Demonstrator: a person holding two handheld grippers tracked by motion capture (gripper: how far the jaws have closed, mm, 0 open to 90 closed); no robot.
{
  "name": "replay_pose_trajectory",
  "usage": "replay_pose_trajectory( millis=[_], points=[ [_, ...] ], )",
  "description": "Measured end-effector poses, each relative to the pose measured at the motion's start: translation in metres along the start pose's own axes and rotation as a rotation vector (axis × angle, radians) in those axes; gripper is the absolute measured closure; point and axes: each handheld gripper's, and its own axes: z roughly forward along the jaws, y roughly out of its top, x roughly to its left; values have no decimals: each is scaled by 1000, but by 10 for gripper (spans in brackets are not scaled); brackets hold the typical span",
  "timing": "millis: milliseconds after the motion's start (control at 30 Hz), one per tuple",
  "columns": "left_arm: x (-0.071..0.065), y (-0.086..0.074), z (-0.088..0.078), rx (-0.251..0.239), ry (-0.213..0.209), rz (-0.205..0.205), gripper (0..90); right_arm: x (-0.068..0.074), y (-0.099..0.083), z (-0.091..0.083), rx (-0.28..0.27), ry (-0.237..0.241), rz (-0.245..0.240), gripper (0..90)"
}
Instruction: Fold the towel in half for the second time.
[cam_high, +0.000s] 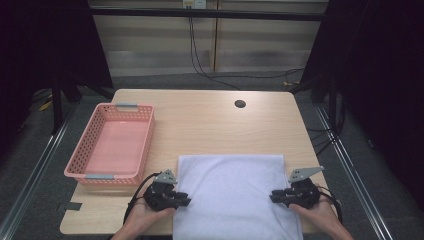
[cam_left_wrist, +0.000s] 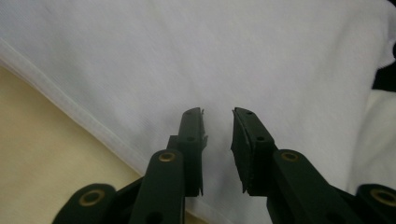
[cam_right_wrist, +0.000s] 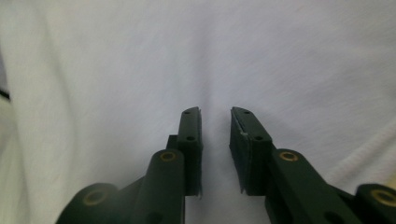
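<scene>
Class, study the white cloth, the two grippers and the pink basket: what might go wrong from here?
1. Both the left hand-held gripper and the right hand-held gripper stand open over the white cloth, pinching nothing; closing may catch only one layer.
2. The cloth overhangs the table edge and might slide off.
</scene>
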Motion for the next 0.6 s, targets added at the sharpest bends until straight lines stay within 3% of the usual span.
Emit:
replay_pose_trajectory(
  millis=[100,167,300,433,467,600],
  points=[
    [13,21,0,-43,17,-6,691,-16,12,-15,-104,-59,20,699],
    [23,35,5,-59,49,5,682,-29,21,-24,-137,-102,31,685],
    [50,55,18,-79,78,-32,660,-63,39,-28,-192,-169,77,633],
    [72,62,23,-107,120,-68,635,-91,52,-12,-177,-178,92,588],
    [76,61,23,-125,118,-88,633,-96,54,-7,-168,-160,93,582],
    [88,55,25,-110,144,-116,581,-104,56,11,-144,-149,99,535]
  ],
)
